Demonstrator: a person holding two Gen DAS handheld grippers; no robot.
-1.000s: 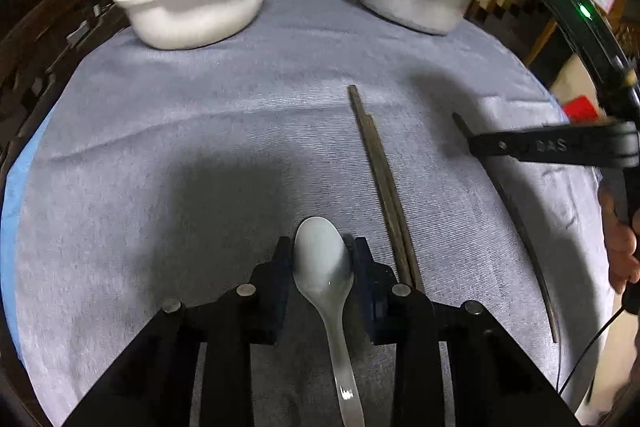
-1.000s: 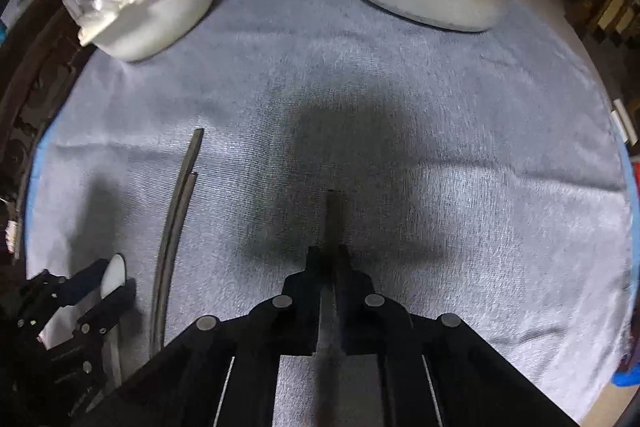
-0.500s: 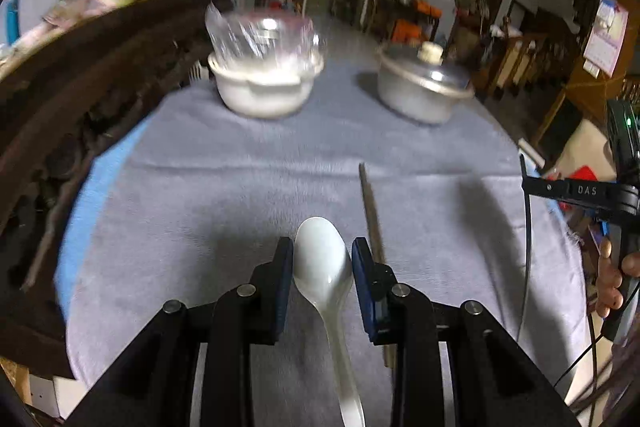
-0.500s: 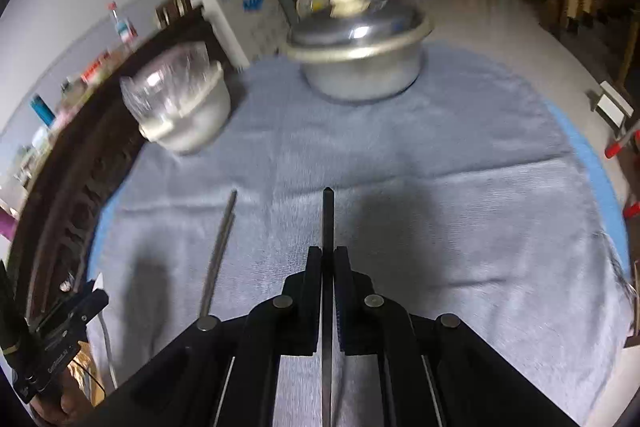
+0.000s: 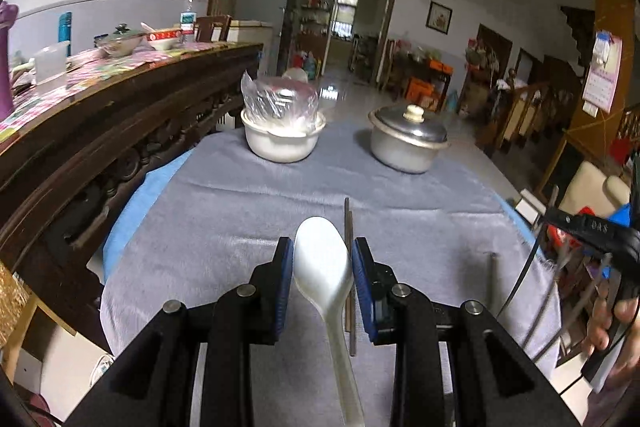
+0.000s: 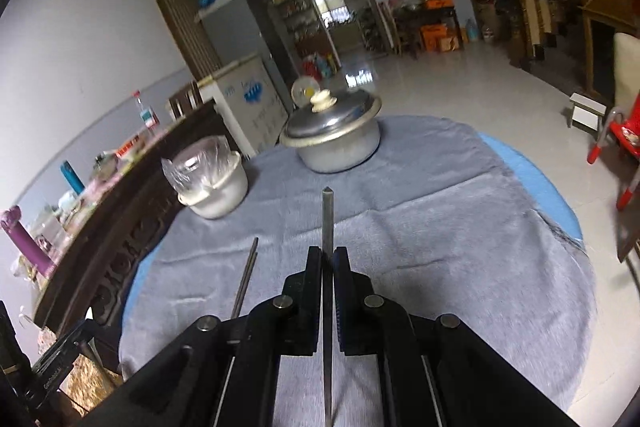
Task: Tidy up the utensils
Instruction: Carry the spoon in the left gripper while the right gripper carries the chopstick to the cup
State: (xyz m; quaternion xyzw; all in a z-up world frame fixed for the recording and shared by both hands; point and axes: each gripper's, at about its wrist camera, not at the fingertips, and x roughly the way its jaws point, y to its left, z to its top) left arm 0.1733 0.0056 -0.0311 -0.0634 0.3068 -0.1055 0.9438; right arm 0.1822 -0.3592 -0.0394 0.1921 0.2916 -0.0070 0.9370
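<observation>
The left gripper (image 5: 322, 271) clamps a white spoon (image 5: 323, 267) at its bowl, likely light, slick and brittle, while the right gripper (image 6: 328, 269) pinches a thin, stiff chopstick (image 6: 327, 219) midway above the cloth (image 6: 440, 227).

The right claw (image 5: 592, 227) bears white letters, seemingly "DAS"; other labels are too blurred.

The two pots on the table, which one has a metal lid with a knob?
The grey metal pot, on the right in the left wrist view. The white pot beside it is covered only by crumpled clear plastic.
</observation>
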